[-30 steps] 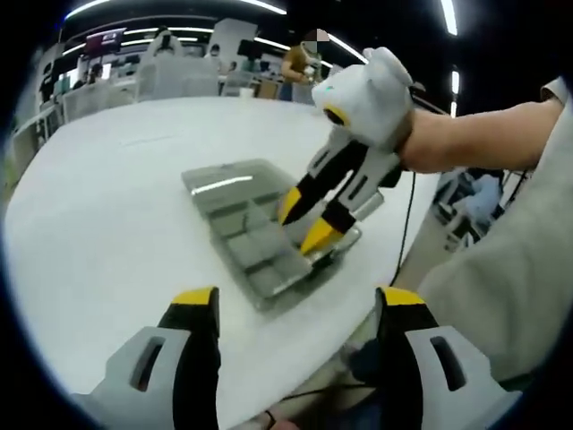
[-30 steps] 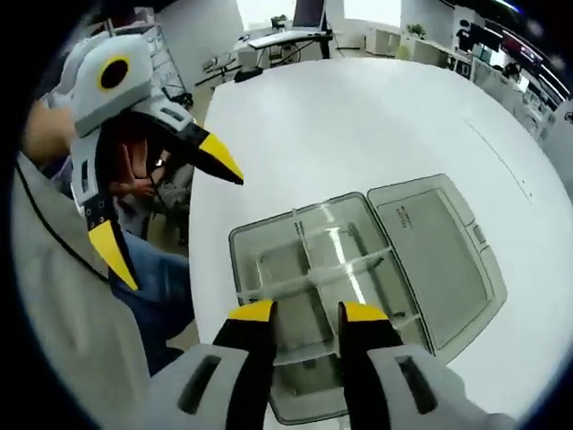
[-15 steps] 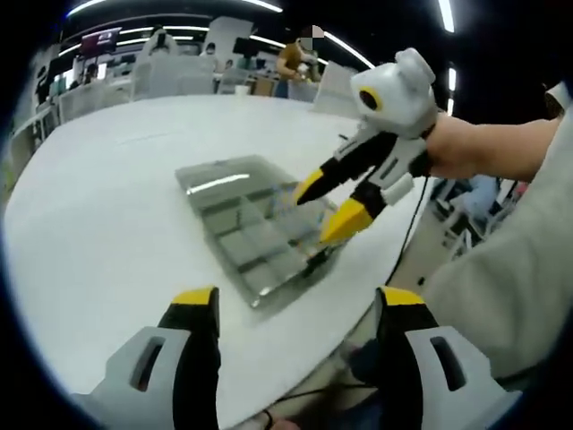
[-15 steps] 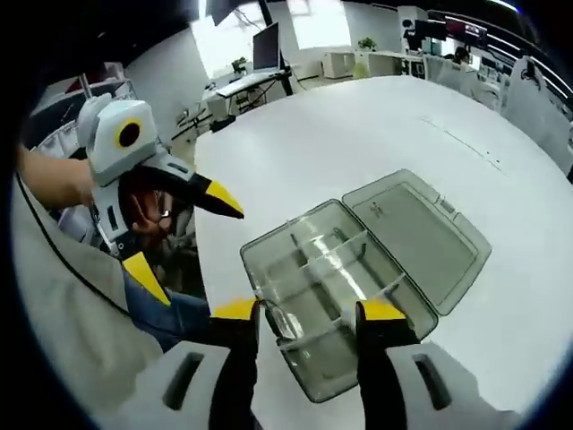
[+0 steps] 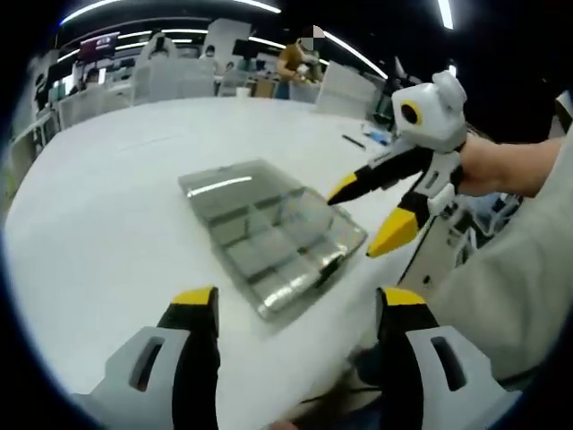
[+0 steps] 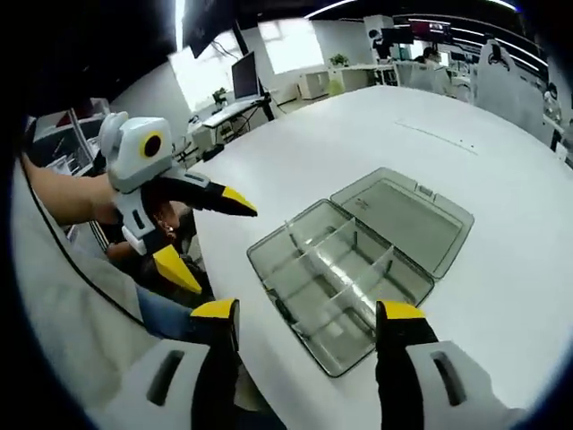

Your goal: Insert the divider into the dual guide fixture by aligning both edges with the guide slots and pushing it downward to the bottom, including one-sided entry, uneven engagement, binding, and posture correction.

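Observation:
A clear plastic compartment box [image 5: 273,240] [image 6: 338,287] lies on the white table with its lid [image 6: 403,213] folded open flat beside it. Clear dividers [image 6: 329,269] stand in its slots, splitting it into several cells. My right gripper [image 6: 304,313] is open and empty, lifted back from the box's near edge; in the left gripper view it hangs open [image 5: 367,215] to the right of the box. My left gripper [image 5: 295,300] is open and empty, held short of the box; in the right gripper view it hovers open [image 6: 201,233] off the table's left edge.
The round white table [image 5: 107,206] ends close behind the box [image 6: 215,269]. A person's arm and sleeve [image 5: 519,179] reach in from the right. Desks, monitors and chairs [image 6: 242,90] stand beyond the table. Small dark items [image 5: 358,141] lie far on the table.
My right gripper has let go of the divider, opened wide and drawn up and back from the box. The divider stays seated in the box. The left gripper has kept its place.

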The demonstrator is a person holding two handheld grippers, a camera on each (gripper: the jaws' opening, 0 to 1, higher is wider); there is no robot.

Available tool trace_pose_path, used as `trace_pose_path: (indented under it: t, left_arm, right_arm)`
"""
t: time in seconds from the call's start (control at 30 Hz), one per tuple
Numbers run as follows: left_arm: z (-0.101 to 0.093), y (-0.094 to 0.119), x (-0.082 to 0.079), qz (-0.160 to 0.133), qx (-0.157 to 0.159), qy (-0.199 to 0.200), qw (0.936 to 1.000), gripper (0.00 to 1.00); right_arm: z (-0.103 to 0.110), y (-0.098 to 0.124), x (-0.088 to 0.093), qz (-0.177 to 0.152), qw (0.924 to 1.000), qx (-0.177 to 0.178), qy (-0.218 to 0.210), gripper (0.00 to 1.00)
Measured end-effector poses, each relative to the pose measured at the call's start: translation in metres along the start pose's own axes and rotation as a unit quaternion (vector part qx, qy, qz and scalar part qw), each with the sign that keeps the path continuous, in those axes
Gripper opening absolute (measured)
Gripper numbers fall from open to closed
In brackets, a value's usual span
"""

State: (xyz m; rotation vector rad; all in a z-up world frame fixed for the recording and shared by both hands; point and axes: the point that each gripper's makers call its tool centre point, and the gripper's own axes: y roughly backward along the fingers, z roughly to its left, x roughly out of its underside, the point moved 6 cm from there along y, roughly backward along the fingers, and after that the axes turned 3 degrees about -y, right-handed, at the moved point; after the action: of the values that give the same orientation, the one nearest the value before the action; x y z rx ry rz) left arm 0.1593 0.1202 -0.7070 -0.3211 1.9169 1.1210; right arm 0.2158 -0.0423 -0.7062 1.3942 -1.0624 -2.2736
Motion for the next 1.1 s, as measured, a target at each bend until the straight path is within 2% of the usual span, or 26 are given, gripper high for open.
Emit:
trace_pose_path:
  t: [0.4,0.67,0.8,1.1]
  left_arm:
    - [0.004,-0.001,-0.003,0.001,-0.003,-0.008,1.0,0.74]
    - [0.006,0.002,-0.005,0.0,-0.011,0.004,0.9999,0.78]
    - [0.006,0.002,-0.006,0.001,-0.012,0.009,0.9999,0.79]
    - [0.003,0.005,-0.011,-0.004,-0.02,0.006,0.9998,0.83]
  right_arm:
    - [-0.001,0.013,0.016,-0.034,0.9982,0.024,-0.043,0.69]
    - [-0.002,0.02,0.03,-0.051,0.9961,0.032,-0.065,0.69]
    - [-0.001,0.021,0.035,-0.049,0.9957,0.035,-0.071,0.69]
    - [0.002,0.028,0.036,-0.073,0.9923,0.049,-0.087,0.7]
